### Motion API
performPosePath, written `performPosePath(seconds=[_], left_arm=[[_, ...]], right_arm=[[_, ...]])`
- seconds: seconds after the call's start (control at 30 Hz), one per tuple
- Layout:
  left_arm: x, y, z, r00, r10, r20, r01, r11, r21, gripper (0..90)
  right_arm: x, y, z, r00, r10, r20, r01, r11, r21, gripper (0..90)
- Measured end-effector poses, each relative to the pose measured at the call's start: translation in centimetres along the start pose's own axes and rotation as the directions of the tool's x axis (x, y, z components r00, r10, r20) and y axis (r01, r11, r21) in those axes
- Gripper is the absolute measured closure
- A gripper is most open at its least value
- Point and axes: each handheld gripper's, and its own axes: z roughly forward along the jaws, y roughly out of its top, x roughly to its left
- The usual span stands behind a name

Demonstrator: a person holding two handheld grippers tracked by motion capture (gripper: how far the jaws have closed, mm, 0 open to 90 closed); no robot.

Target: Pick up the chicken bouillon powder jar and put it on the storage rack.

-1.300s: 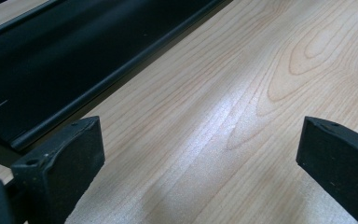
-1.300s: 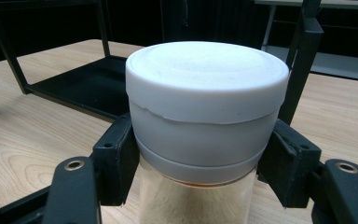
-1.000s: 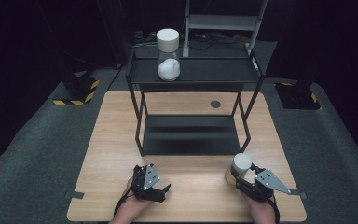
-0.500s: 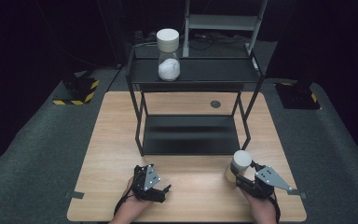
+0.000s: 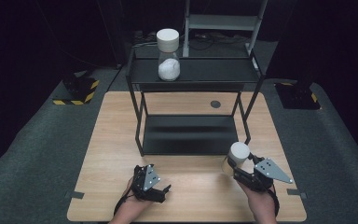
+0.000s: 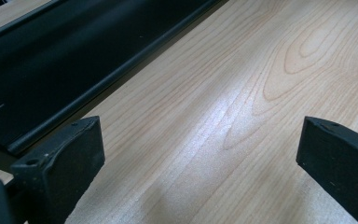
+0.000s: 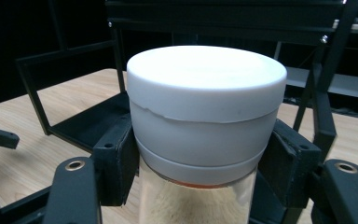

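The right gripper (image 5: 235, 164) was clamped on a clear glass jar with a white round lid (image 5: 237, 156), its black jaws pressing the jar's neck just under the lid from both sides. The jar stood upright, long axis vertical, lid on top, above the near right part of the light wooden table (image 5: 196, 191), just in front of the right front leg of the black metal two-tier shelf rack (image 5: 193, 140).

The right gripper view gave what the high view could not: the lid (image 7: 206, 81) close up, a thin uneven seam along its skirt, and a pale grainy filling behind the glass, though the bottom edge cut the jar's body off. Whether the jar's base touched the table could not be told.

The left gripper (image 5: 150, 185) rested near the table's front edge, well apart from the jar, its jaws spread wide with nothing between them. The left gripper view showed bare wood grain between the jaws and the rack's low black shelf (image 6: 51, 60) beyond.

On the rack's top shelf stood a second white-lidded glass jar (image 5: 168, 55), upright, holding white powder.
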Motion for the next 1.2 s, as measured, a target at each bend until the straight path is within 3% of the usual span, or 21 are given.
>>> performPosePath(seconds=[0.27, 1.2], left_arm=[[-0.2, 0.0, 0.0, 0.9999, 0.016, 0.0, -0.016, 0.9999, 0.001, 1.1], [-0.1, -0.1, 0.0, 0.9999, 0.012, 0.001, -0.012, 0.9999, -0.007, 1.1]], right_arm=[[0.2, 1.3, 0.7, 0.9999, 0.001, -0.014, -0.001, 1.0, -0.016, 34.8], [0.0, 6.3, 3.0, 0.9993, -0.01, -0.036, 0.008, 0.999, -0.051, 34.8]])
